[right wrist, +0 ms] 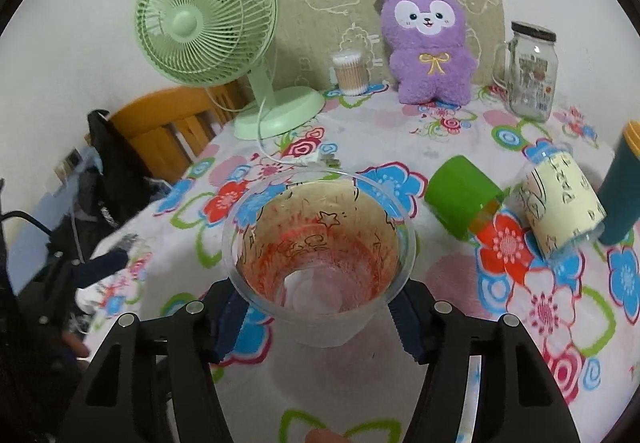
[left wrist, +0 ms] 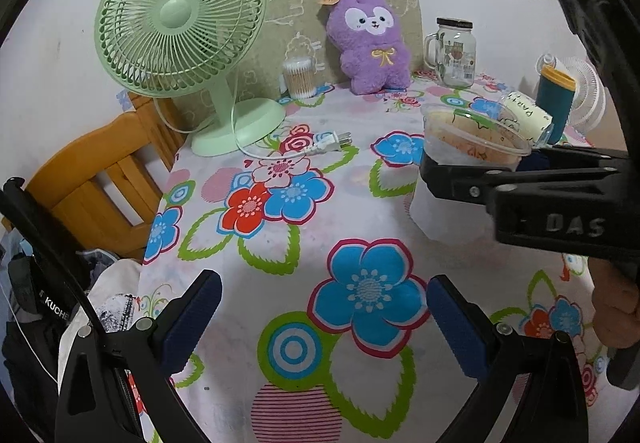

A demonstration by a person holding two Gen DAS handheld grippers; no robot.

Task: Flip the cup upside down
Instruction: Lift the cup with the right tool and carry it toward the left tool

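Clear plastic cup [right wrist: 320, 243], upright, clamped in the right gripper [right wrist: 320, 307] above the floral tablecloth [left wrist: 320, 243].
Left gripper [left wrist: 324, 319] gapes empty; thin walls could buckle or slip mid-flip.

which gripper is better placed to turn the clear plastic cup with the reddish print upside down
Right. The right gripper is already closed around the clear plastic cup with the reddish print, which is upright, mouth up. The left gripper is open, holding nothing, over the floral tablecloth and away from the cup.
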